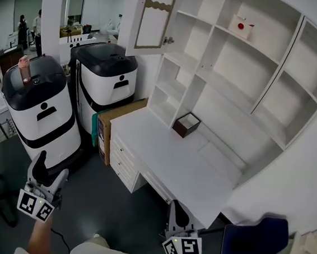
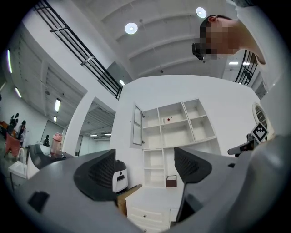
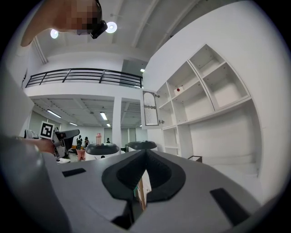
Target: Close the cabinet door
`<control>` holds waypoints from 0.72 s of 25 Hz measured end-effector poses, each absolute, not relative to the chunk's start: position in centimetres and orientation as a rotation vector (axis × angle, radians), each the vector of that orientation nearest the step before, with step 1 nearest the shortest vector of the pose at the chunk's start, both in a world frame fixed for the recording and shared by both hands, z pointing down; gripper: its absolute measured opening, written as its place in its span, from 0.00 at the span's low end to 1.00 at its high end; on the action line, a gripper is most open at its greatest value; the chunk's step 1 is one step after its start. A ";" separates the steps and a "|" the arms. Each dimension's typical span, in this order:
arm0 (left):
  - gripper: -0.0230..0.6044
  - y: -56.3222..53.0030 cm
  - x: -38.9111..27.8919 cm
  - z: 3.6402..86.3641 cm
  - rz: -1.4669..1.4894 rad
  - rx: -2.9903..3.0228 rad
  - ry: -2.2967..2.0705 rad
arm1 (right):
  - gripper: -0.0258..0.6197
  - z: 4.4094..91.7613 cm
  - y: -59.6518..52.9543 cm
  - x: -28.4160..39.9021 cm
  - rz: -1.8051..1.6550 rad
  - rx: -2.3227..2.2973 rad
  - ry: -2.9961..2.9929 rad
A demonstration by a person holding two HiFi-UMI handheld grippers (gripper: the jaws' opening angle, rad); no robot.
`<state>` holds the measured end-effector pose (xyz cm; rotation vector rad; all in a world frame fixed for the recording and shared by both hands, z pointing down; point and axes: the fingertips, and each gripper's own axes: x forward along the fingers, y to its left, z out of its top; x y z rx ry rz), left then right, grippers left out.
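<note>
The white cabinet door (image 1: 153, 19) with a glass pane stands swung open at the upper left of the white shelf unit (image 1: 237, 75), and neither gripper touches it. It also shows far off in the left gripper view as the door (image 2: 137, 125) and in the right gripper view as the door (image 3: 150, 109). My left gripper (image 1: 51, 169) is low at the left over the dark floor, jaws spread wide and empty (image 2: 145, 170). The right gripper (image 1: 177, 210) hangs near the desk's front corner, its jaws pressed together with nothing in them (image 3: 144, 175).
A white desk (image 1: 167, 153) with drawers runs under the shelves and carries a small dark box (image 1: 186, 124). Two white-and-black machines (image 1: 39, 105) (image 1: 107, 81) stand left of it, with a cardboard panel (image 1: 113, 127) between. A blue chair (image 1: 253, 246) sits at the lower right.
</note>
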<state>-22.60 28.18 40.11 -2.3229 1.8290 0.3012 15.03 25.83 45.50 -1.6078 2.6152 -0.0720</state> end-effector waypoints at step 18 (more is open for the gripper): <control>0.65 -5.6 -26.2 43.0 0.380 -2.557 1.638 | 0.04 44.8 0.2 2.6 0.029 -1.692 2.699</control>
